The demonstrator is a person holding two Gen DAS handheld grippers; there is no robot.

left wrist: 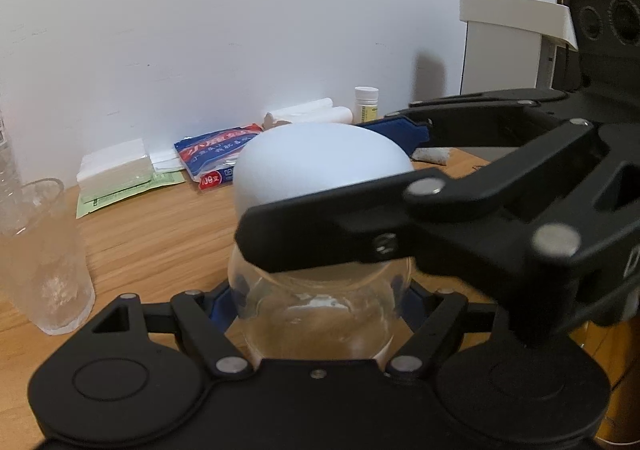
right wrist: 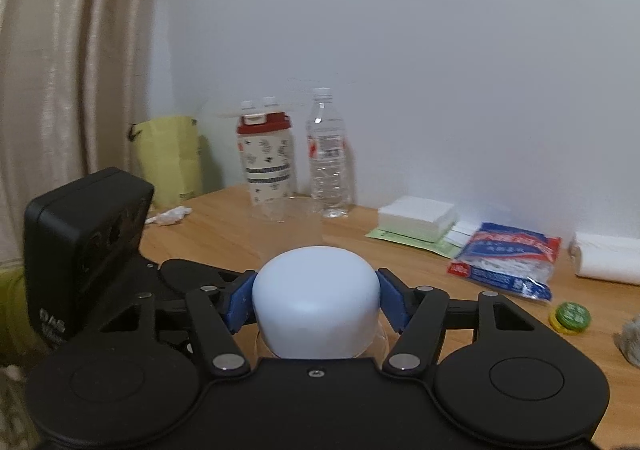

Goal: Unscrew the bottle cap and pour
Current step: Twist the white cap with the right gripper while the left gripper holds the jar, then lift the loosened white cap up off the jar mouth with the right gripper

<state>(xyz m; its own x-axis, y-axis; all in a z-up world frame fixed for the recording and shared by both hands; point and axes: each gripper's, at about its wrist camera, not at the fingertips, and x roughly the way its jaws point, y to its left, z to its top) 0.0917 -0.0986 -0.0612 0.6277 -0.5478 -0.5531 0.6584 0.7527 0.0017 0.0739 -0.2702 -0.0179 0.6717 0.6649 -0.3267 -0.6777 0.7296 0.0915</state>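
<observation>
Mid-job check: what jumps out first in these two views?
The domed white cap fills the centre, clamped between the right gripper's blue pads. Below it, the left gripper grips the clear bottle. An empty plastic cup waits on the wooden table, to the left.

1. A clear glass bottle (left wrist: 320, 314) with rounded shoulders is standing upright on the wooden table, only its upper body showing in the left wrist view, with blue-padded gripper fingers pressing against its sides.
2. A pale blue-white domed cap (right wrist: 316, 302), smooth and matte, is sitting on top of the bottle's neck, covering the mouth, with blue pads touching it on both sides in the right wrist view.
3. A clear textured plastic cup (left wrist: 44, 254) is standing upright and empty-looking on the table, well to the left of the bottle.
</observation>
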